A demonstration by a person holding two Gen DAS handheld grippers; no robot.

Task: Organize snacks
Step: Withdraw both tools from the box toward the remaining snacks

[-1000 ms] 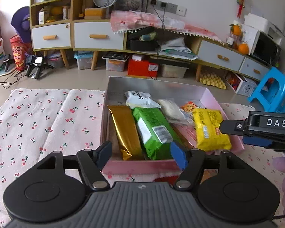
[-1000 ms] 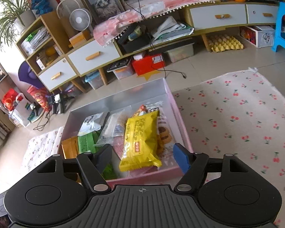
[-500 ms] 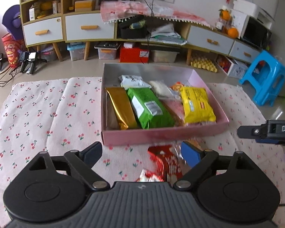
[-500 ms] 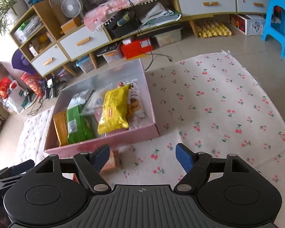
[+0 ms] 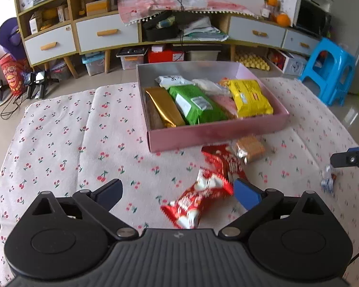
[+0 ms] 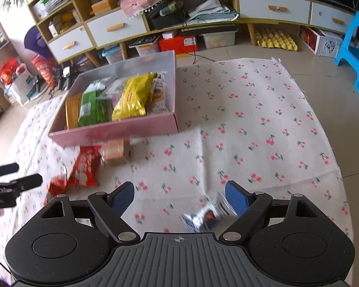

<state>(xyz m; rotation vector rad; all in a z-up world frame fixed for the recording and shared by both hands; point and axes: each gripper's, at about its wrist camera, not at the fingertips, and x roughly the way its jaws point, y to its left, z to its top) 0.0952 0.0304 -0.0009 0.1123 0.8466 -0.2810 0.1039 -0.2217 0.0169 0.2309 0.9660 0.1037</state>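
Both grippers hung released over the cherry-print cloth (image 6: 263, 124), w/ nothing between their jaws. The pink box (image 5: 215, 134) sat toward the cloth's far edge, holding gold (image 5: 165, 110), green (image 5: 196, 105) & yellow (image 5: 250, 96) snack packs. Just outside its near wall lay a biscuit pack (image 5: 249, 147) & red wrappers (image 5: 203, 191), these by the left gripper (image 5: 177, 192). A small blue-white packet (image 6: 205, 217) lay under the right gripper (image 6: 179, 197).

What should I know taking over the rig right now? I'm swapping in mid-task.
Left claw: open, empty, above the red snack packs.
Right claw: open, empty, near the small blue-white packet.
Done: gold, green and yellow packs lie in the pink box.
Left: red packs, the biscuit pack by the box front, and the small packet lie on the cherry cloth.
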